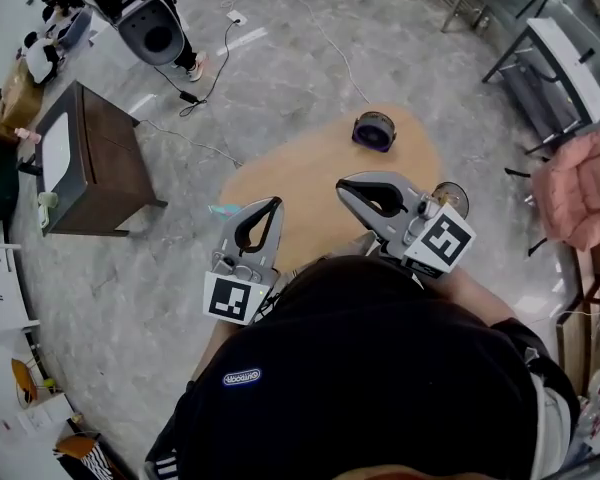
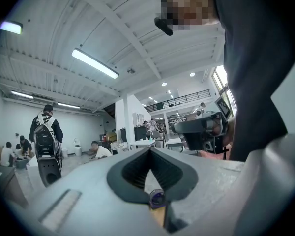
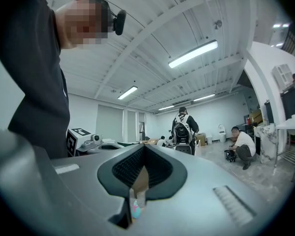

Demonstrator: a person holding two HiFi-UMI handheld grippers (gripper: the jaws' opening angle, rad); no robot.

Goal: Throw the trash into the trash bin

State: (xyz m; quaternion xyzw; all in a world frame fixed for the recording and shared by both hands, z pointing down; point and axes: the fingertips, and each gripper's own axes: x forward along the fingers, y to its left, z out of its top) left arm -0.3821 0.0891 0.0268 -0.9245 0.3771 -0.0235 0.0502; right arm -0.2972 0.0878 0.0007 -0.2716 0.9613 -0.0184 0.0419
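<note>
Trash, probably the teal scrap at the worktop's left edge, lies apart from the trash bin, upper centre. On left gripper and right gripper, fingers are together, empty; a thin scrap may slip.

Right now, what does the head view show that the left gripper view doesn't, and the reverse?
Only the head view: a dark brown wooden cabinet and a small teal item. Only the left gripper view: the white ceiling with its long strip light. Both: the small round purple bin, which the left gripper view frames below the shut jaws of the left hand-held gripper, and the right hand-held gripper.
</note>
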